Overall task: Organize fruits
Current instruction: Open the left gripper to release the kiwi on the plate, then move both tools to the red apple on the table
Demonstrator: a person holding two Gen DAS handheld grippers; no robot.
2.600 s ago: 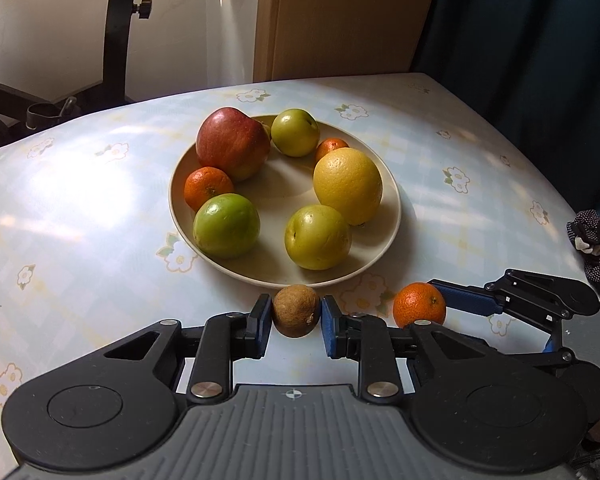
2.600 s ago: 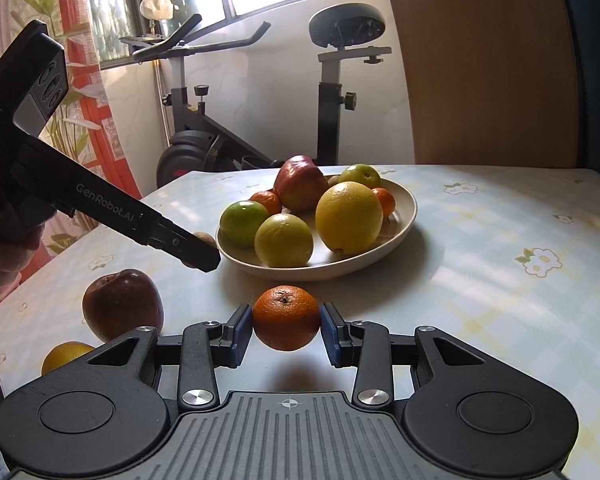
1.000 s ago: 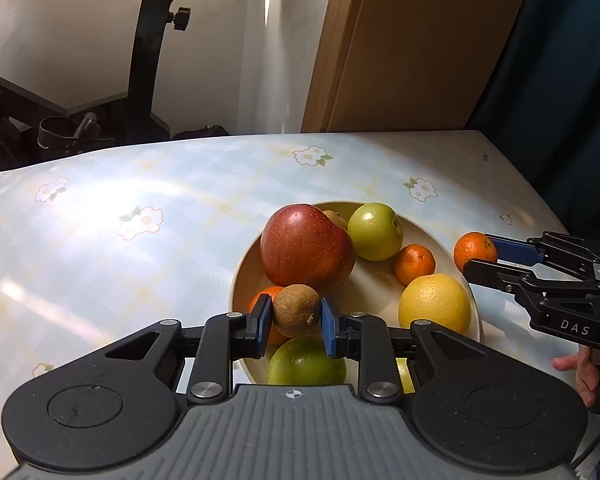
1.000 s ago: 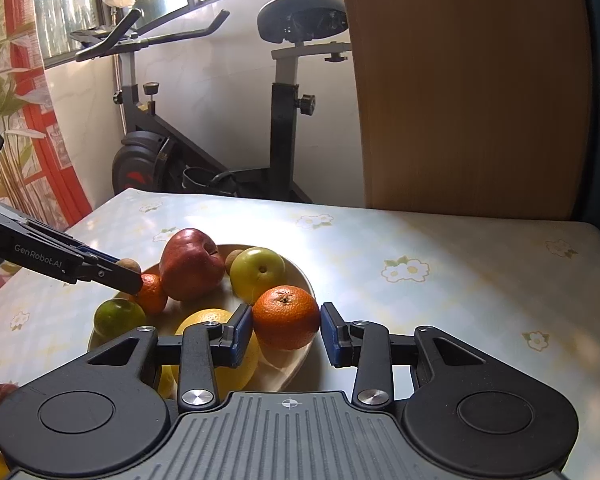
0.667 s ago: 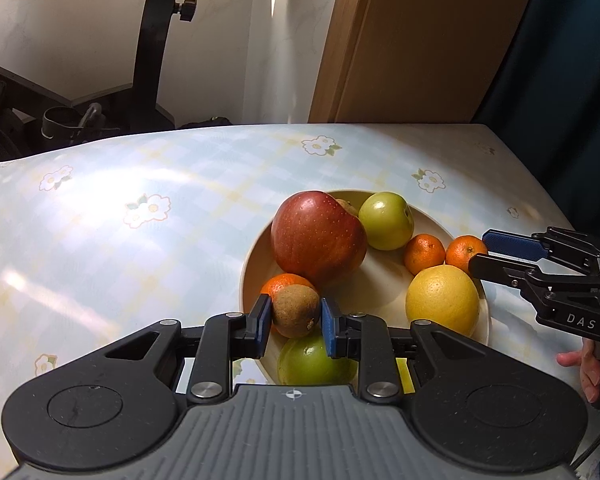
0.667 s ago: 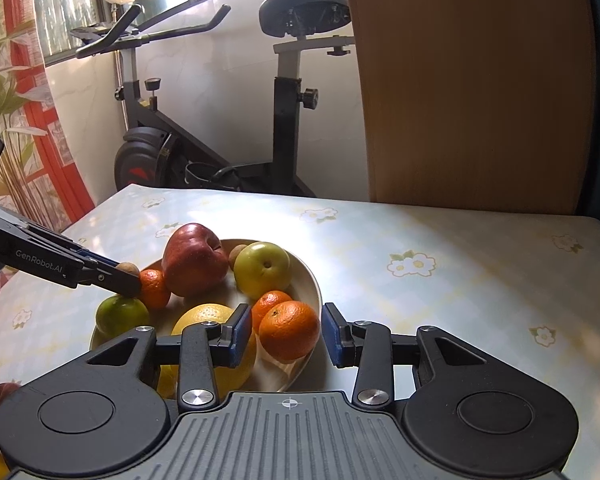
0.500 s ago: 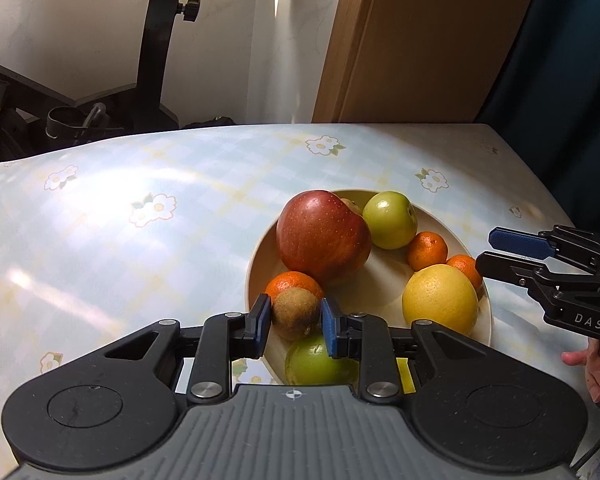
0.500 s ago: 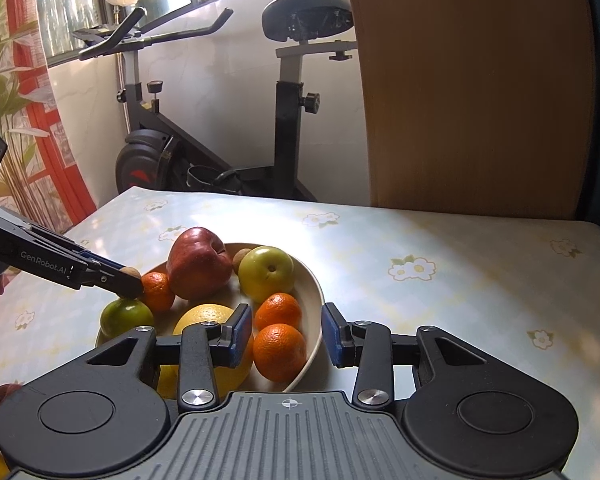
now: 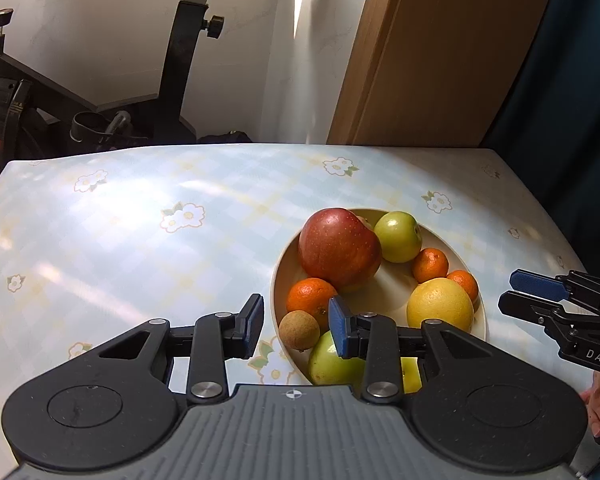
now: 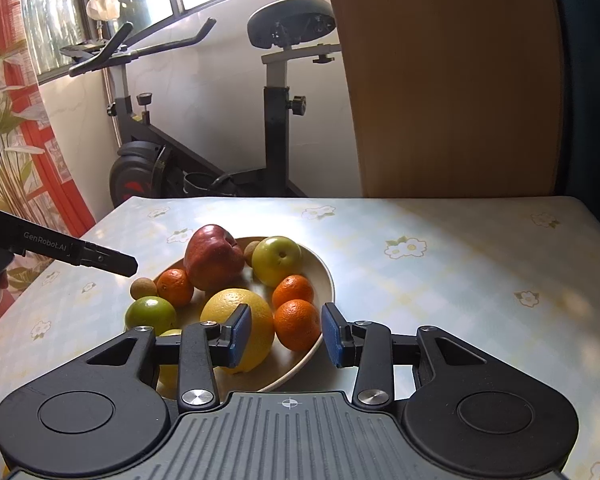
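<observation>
The left gripper (image 9: 296, 325) is opening, its jaws off the brown fruit (image 9: 299, 330), which now rests on the plate's (image 9: 452, 245) near-left rim. The right gripper (image 10: 286, 335) stands parted and empty; its mandarin (image 10: 297, 324) now lies at the plate's right edge.

The plate (image 9: 278, 280) sits on the table (image 9: 140, 240), ahead and to the right of the left tongs (image 9: 296, 322). A kiwi (image 9: 299, 330) lies on its near rim, between those opening jaws but touching neither. Behind it a tangerine (image 9: 311, 295), then the apple (image 9: 338, 248). The right tongs (image 10: 286, 336) hang over the plate's opposite edge, a small orange (image 10: 297, 324) just beyond their jaws.
</observation>
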